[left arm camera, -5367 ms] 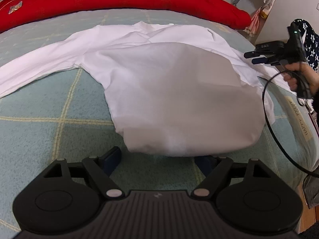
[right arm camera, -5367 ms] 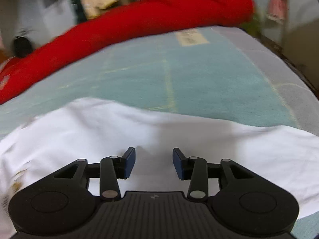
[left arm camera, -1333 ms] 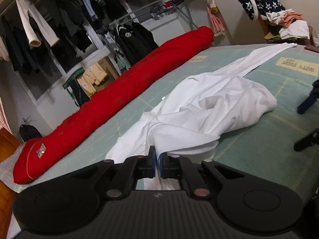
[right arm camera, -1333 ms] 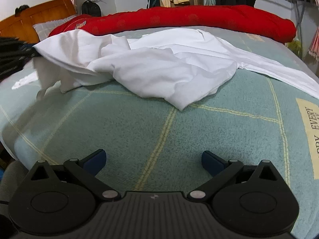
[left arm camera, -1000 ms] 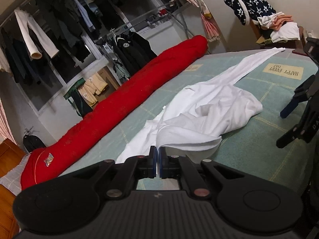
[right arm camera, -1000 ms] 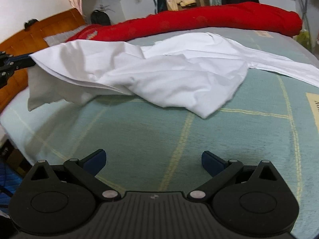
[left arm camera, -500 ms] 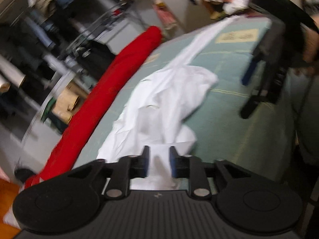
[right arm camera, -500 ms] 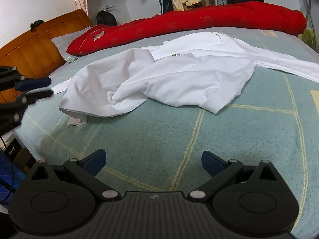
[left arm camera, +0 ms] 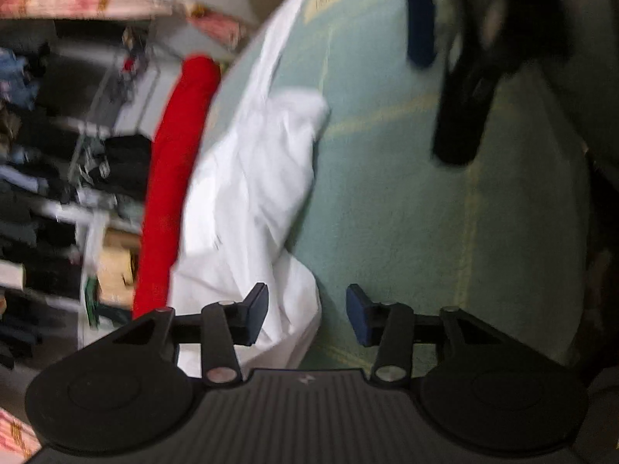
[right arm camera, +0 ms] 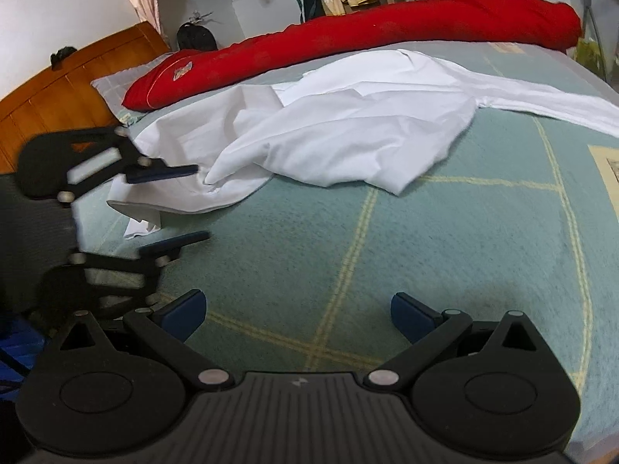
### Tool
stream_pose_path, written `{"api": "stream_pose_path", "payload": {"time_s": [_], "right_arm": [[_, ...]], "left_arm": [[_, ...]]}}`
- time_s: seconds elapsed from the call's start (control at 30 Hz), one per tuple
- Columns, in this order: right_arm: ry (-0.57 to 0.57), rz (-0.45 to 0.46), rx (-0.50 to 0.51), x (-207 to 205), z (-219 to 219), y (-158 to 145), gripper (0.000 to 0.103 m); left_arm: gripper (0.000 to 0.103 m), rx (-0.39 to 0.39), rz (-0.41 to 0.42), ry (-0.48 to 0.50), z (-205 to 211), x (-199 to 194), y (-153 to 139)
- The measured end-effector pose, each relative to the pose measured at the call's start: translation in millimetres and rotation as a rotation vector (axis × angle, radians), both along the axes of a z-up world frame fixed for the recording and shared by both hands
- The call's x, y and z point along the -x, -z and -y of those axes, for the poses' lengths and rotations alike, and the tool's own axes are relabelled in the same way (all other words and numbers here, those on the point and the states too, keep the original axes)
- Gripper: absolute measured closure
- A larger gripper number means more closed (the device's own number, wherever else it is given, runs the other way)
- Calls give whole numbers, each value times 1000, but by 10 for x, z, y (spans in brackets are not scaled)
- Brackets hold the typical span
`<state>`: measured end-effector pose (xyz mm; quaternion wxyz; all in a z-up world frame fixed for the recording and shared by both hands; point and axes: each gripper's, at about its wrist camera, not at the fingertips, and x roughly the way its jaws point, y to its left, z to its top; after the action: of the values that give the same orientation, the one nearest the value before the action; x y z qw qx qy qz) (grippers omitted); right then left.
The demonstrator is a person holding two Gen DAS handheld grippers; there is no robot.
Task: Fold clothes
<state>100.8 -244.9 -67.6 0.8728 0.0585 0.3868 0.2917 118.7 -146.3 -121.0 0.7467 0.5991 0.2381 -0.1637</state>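
The shirt [right arm camera: 340, 131] is left crumpled just ahead of the left hand-held gripper [right arm camera: 193, 203], whose jaws have just been opening, nothing clamped; the right hand-held gripper [right arm camera: 298, 309] is held released, farther off.

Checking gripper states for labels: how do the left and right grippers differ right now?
The left gripper has just been opening, its fingers apart beside the white shirt; the right gripper stands wider open.
Left sits rolled sideways at the shirt's edge; right sits level over bare blanket.
Both hold nothing.
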Motion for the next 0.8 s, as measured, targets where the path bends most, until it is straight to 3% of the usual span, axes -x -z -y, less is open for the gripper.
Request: {"api": "stream_pose_path", "payload": {"time_s": [0.1,0.17,0.3,0.67,0.8], "right_arm": [[3,-6,-17,-14,47,15,0],[3,-6,-20,-29,48,17,0],[-2,1,-15,-30,34,16,0],[-27,20,11,39,-60,-56,0],[-39,28,16,56,-101,-85,0]], "left_arm": [[75,-14,-8,-50,-53,-110,42],[102,8,-13,-80,-100,-162,5],[102,149,-14,-96,-191,-98,-271],[102,474,10,-15,-427,447,-1198],[102,579,-51,8,-600,543,-1398]]}}
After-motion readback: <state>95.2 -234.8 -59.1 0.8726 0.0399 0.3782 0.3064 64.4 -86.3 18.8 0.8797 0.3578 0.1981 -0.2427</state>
